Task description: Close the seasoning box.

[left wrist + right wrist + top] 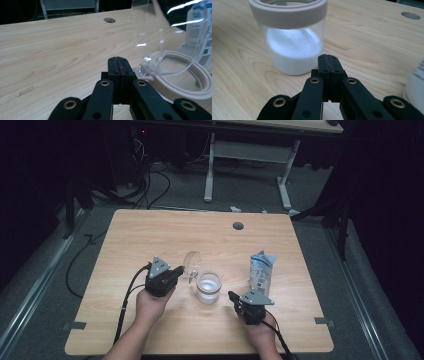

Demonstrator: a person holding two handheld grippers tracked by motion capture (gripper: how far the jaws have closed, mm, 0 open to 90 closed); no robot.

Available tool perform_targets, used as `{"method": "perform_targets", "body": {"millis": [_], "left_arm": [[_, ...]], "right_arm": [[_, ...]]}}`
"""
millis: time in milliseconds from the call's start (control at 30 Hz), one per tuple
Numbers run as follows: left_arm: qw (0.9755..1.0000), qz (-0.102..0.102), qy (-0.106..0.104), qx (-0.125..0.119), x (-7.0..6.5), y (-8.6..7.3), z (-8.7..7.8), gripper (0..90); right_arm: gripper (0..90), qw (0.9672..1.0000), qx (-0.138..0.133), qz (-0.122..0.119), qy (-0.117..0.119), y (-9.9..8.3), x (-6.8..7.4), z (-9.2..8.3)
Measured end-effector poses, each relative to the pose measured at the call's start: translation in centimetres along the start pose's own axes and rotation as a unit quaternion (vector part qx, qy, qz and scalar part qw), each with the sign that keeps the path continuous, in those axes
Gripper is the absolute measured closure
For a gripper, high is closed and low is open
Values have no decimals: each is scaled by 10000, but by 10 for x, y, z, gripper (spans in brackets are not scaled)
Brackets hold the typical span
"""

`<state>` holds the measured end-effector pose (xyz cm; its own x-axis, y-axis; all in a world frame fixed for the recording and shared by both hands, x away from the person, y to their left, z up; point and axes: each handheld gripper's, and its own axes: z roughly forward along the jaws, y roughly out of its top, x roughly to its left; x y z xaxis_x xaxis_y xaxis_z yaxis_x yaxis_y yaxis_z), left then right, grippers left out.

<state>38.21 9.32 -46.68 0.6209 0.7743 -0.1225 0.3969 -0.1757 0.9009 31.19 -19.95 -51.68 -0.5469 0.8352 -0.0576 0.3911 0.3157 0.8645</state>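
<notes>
Flanking the jar (208,287), both closed, empty grippers (176,270) (232,296) sit near a pouch (261,269).

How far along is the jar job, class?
Done, it seems: the jar holds white powder; the pouch stands aside. In hand: nothing; left gripper and right gripper are shut, empty, beside the jar. Left, probably: shutting the clear lid, tilted up at the rim.
</notes>
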Motion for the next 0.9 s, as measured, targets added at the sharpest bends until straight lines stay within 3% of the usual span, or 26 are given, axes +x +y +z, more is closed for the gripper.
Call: {"method": "perform_targets", "body": {"millis": [233, 400, 900], "left_arm": [[9999, 40, -95, -127, -7, 6, 0, 900], [9998, 51, -142, -151, -10, 6, 1, 900], [9996, 90, -214, -155, -18, 2, 3, 900]], "right_arm": [[900, 9998, 31, -179, 1, 4, 14, 10], [900, 9999, -16, -109, 25, 6, 15, 10], [899, 9995, -22, -303, 60, 8, 21, 10]]}}
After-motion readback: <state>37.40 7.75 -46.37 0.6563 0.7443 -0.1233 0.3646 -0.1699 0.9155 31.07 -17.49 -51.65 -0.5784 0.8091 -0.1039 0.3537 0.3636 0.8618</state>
